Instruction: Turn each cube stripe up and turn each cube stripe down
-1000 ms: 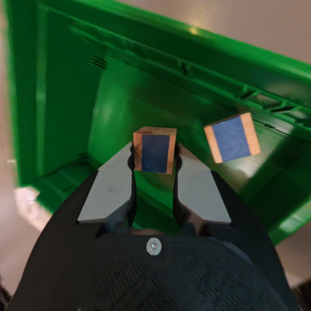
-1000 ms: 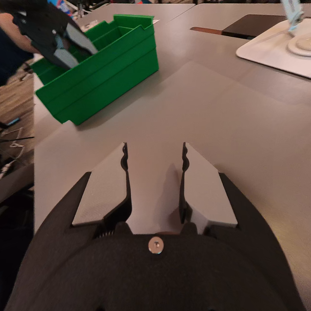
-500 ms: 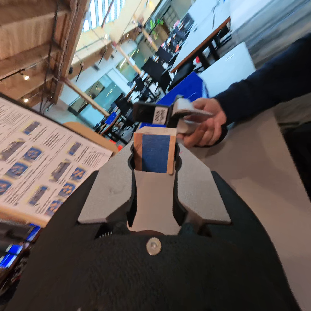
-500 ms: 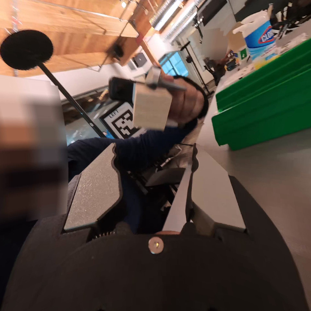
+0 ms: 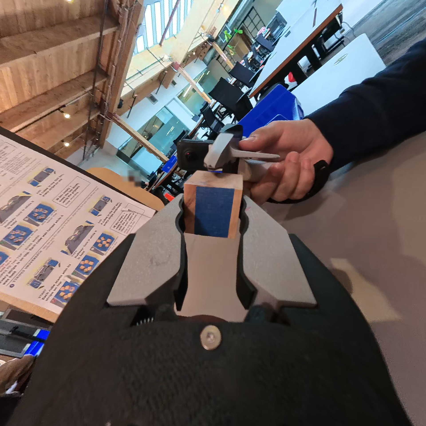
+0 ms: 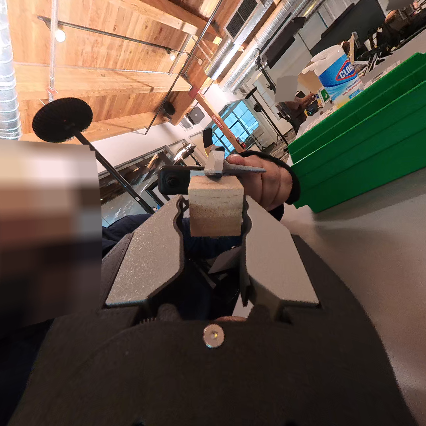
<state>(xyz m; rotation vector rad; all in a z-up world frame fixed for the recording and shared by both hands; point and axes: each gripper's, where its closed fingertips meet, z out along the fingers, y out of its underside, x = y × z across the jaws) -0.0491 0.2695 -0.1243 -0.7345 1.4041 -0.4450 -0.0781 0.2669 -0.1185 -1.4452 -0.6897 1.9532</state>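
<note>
- Left gripper [image 5: 212,207]: jaws clamped on the cube [image 5: 213,212], one matte grey finger flat against each wooden side. Fingers [image 5: 156,249] are wedge-shaped with a fine grainy surface and a scalloped inner edge at the tip.
- Cube: pale wood with square corners, held in the air clear of the grey tabletop [image 5: 368,253]. A broad blue stripe of matte finish covers the face turned to the left wrist camera, with a bare wooden margin down each side.
- Right gripper [image 6: 212,207]: jaws apart and set around the same cube. One finger lies against or just beside one side of it; a narrow gap shows at the other finger. The face seen here is plain light wood with faint layered grain.
- Right hand [image 5: 288,161], in a dark navy sleeve [image 5: 380,103], grips the right gripper's handle beyond the cube.
- Left hand [image 6: 269,182], with a black strap at the wrist, holds the left gripper on the cube's far side in the right wrist view.
- Green bin [image 6: 368,161]: smooth moulded plastic with stepped ribbed walls, standing on the tabletop behind the left hand.
- Printed instruction sheet [image 5: 57,230]: white paper with small colour pictures, on a board past the tabletop's edge.
</note>
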